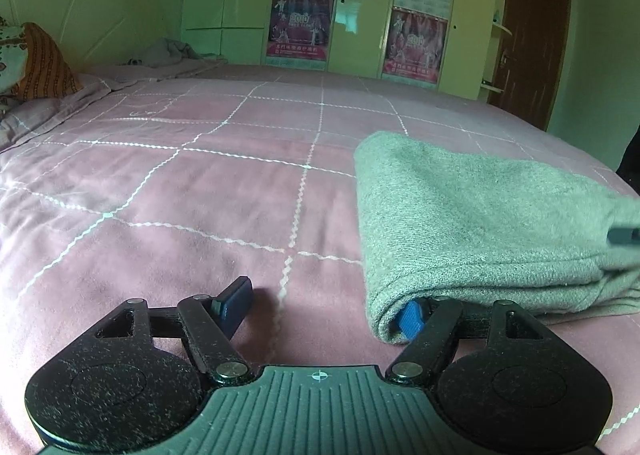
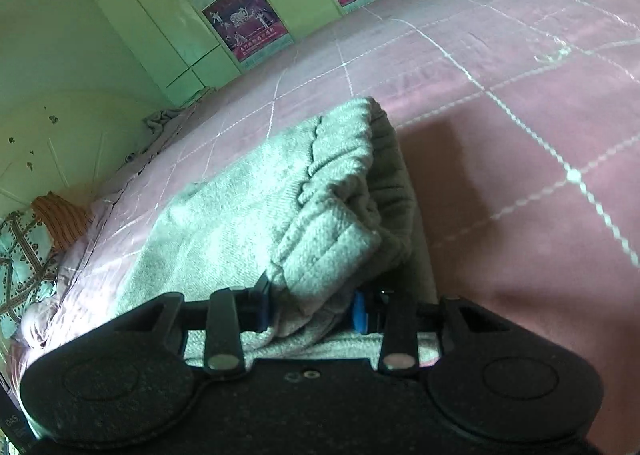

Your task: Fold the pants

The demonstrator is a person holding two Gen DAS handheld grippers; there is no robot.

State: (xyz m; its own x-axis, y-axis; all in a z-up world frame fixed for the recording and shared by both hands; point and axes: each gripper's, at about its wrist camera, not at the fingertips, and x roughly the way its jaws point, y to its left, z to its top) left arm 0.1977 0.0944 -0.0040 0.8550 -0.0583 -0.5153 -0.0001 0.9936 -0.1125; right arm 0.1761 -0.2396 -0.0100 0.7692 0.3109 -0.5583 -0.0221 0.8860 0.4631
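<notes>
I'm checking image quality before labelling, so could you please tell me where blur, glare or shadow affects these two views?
Left wrist view: green cast, glare on the wardrobe door, blurred right tongs at the right edge. Right wrist view: strong fisheye bend of the bedspread, a dark shadow beside the grey pants.

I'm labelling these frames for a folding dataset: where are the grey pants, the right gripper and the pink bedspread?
grey pants (image 1: 480, 215): left wrist view, top of the folded stack.
right gripper (image 2: 310, 311): right wrist view, between its fingers.
pink bedspread (image 1: 200, 195): left wrist view, bare quilted area.
</notes>
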